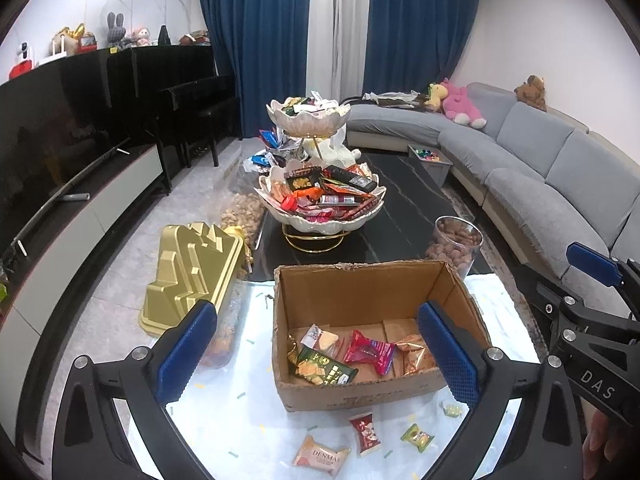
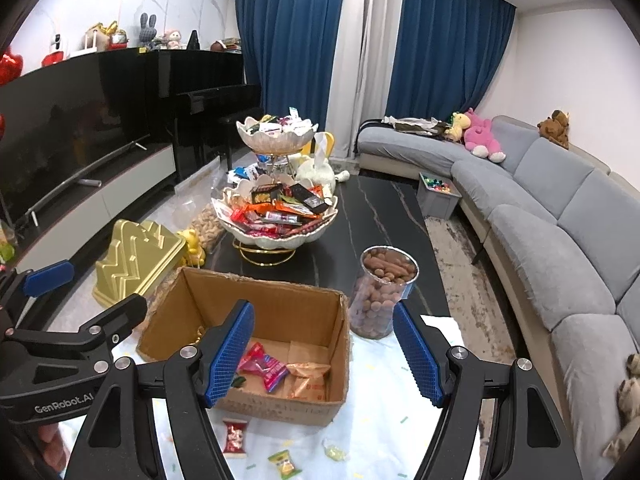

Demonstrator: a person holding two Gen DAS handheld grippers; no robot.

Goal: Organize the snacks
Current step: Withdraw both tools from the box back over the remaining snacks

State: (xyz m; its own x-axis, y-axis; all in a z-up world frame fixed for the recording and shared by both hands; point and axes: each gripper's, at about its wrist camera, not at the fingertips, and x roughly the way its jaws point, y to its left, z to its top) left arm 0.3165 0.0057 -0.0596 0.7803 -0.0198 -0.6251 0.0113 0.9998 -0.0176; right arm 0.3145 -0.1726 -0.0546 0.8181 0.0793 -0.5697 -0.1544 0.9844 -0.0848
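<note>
Lying in an open cardboard box [image 1: 360, 292], a pink snack packet [image 1: 370, 350] runs its long axis diagonally beside a green one [image 1: 324, 368]. The box sits on a white cloth [image 1: 240, 412] over a dark marble coffee table [image 1: 412, 200], apparently. Left gripper [image 1: 316, 352] and right gripper [image 2: 324, 352] hover released, empty.

Box [image 1: 360, 292] was raw brown cardboard, matt, top edges torn rough. Snack packets [image 1: 368, 350] inside were glossy plastic foil, crinkled. Table [image 1: 416, 200] at its far end was polished black stone with pale veins; the near end lay under a white cloth [image 1: 240, 392] with confetti print. Gold tray [image 1: 192, 276] at the left edge was shiny moulded plastic. Nut jar [image 2: 382, 300] was clear plastic. Gripper pads [image 1: 450, 354] were blue textured rubber on matt black arms with metal bolts.
</note>
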